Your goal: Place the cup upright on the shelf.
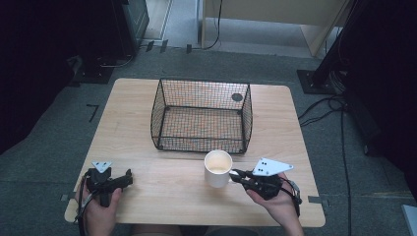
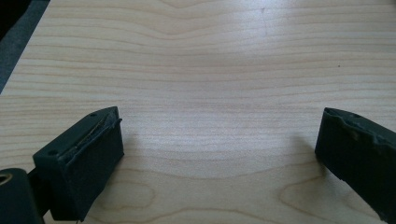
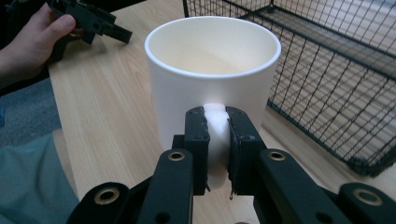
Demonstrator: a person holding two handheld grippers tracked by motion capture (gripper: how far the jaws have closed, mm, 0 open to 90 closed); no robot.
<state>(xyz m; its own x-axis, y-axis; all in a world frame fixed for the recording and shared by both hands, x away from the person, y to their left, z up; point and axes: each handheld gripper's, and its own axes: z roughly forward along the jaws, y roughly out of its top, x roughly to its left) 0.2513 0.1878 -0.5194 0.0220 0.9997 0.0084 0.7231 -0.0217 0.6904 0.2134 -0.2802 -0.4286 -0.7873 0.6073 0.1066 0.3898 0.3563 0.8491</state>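
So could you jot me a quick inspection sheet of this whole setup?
Surface: wooden table, bare wood between the things.
Job's things: white mug upright, looks empty; wire basket behind it, empty.
Clutter: nothing seen.
Grippers: right gripper shut on the mug's handle; left gripper open, over bare wood.
Cables: black cables on the floor, right of the table.
Surroundings: grey carpet, dark equipment at both sides.
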